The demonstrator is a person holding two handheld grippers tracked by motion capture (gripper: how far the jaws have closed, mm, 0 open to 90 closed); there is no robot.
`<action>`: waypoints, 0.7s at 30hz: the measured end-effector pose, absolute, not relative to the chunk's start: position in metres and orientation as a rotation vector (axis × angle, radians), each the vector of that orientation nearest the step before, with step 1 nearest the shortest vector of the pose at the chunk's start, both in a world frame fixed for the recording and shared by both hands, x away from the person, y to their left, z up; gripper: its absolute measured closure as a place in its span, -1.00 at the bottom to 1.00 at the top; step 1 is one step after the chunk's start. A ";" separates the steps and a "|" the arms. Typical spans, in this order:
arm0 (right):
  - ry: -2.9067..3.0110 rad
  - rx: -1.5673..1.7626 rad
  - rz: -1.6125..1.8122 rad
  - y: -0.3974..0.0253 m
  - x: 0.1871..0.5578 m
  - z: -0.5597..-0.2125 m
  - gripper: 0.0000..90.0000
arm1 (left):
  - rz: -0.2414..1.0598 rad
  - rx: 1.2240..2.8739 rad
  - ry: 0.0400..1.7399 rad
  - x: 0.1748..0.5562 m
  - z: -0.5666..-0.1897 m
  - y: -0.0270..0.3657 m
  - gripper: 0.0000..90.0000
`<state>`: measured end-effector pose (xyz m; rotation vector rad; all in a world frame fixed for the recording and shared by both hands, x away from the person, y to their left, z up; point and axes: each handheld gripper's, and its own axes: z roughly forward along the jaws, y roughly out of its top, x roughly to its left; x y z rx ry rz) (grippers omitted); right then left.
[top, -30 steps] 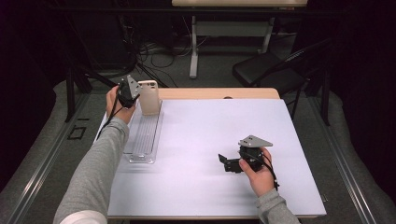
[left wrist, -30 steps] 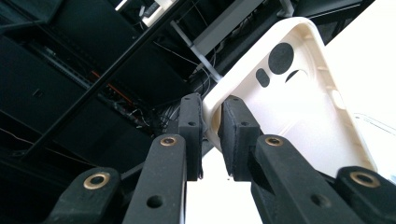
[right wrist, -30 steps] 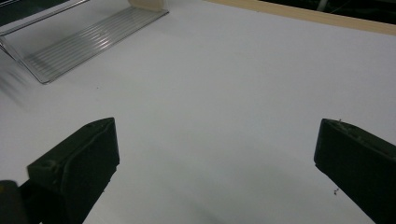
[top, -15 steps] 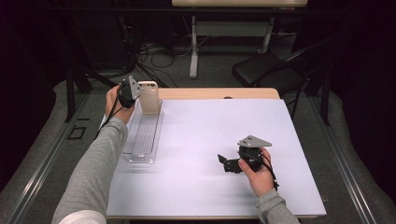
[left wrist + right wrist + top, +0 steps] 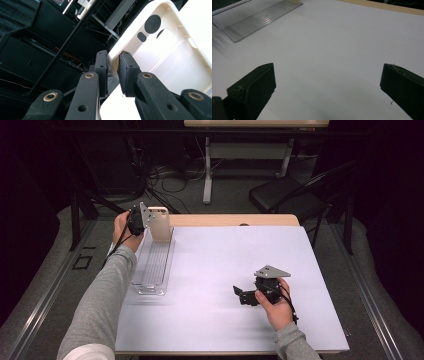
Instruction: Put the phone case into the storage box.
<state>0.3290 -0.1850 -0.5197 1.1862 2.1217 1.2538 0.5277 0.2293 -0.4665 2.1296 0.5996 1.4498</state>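
Note:
A cream phone case [image 5: 160,223] stands upright at the far end of a clear plastic tray [image 5: 152,265] on the left of the table. My left gripper [image 5: 148,216] is shut on the case's edge; in the left gripper view both jaws pinch the rim of the phone case [image 5: 170,57] around my left gripper's tips [image 5: 113,72], with the camera cut-outs showing above. My right gripper [image 5: 241,295] rests low on the white table top at the right, open, with nothing between its wide-set jaws [image 5: 327,82].
The white table top [image 5: 225,260] has a wooden strip along its far edge. The ribbed clear tray [image 5: 259,21] lies ahead and left of my right gripper. A dark folding chair [image 5: 285,195] and a desk's legs stand beyond the table.
None of note: the left gripper keeps hold of the case at the tray's far end, and the right gripper stays put.

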 end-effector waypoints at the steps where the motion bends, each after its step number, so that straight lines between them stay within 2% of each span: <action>1: 2.120 1.184 1.255 -0.185 0.329 -0.520 -1.00 | 1.449 2.125 0.603 0.528 -0.467 0.230 0.75; 7: 2.119 1.188 1.256 -0.186 0.329 -0.521 -1.00 | 1.457 2.128 0.592 0.530 -0.469 0.231 0.71; 21: 2.122 1.185 1.250 -0.186 0.330 -0.522 -0.99 | 1.440 2.117 0.616 0.532 -0.469 0.233 0.50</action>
